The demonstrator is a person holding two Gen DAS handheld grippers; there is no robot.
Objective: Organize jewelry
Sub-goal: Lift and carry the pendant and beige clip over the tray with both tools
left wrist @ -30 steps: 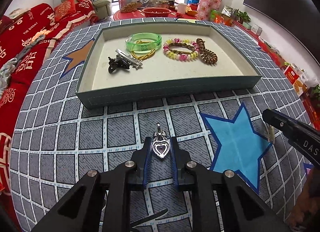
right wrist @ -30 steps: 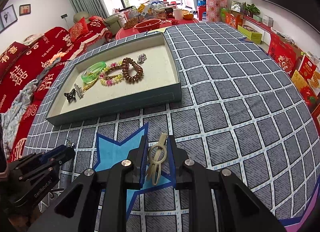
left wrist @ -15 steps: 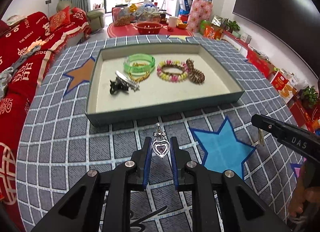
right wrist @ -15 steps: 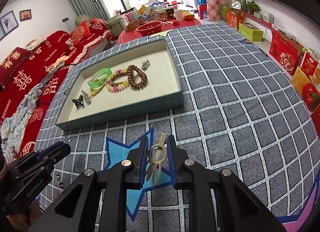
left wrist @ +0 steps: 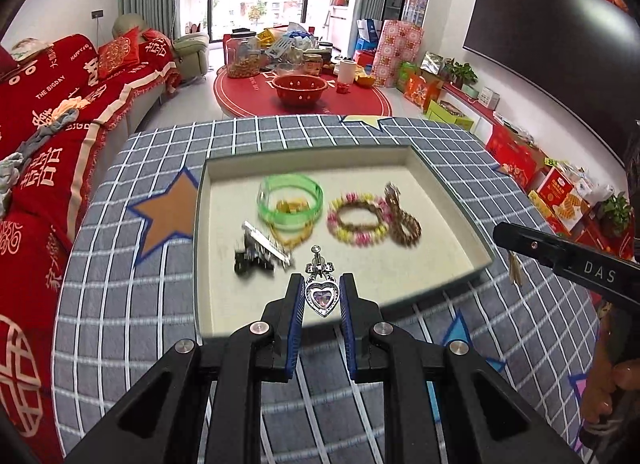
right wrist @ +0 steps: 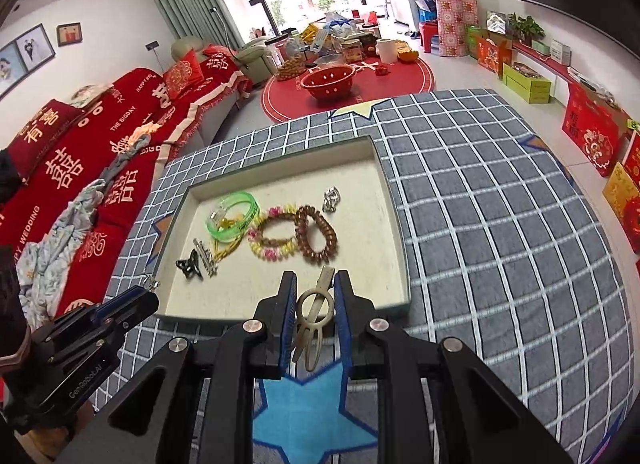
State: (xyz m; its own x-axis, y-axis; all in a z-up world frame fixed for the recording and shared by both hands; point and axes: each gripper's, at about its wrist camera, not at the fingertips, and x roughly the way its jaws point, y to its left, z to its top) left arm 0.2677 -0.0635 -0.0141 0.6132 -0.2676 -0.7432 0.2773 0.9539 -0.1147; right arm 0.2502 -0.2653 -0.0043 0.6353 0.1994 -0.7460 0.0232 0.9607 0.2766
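"THE BIGDAY" is read on the red sofa cover [right wrist: 100, 168]; "DAS" is printed on the right gripper [right wrist: 316, 284] and "GenRobot.AI" on the left gripper [left wrist: 320, 284]. A silver ring [right wrist: 331, 198] in the tray [right wrist: 394, 200] is shown clearly only in the right view. Both grippers are pitched downward over the tray's near edge. A heart pendant [left wrist: 322, 296] is clamped by the left gripper, a beige hair clip [right wrist: 314, 312] by the right.
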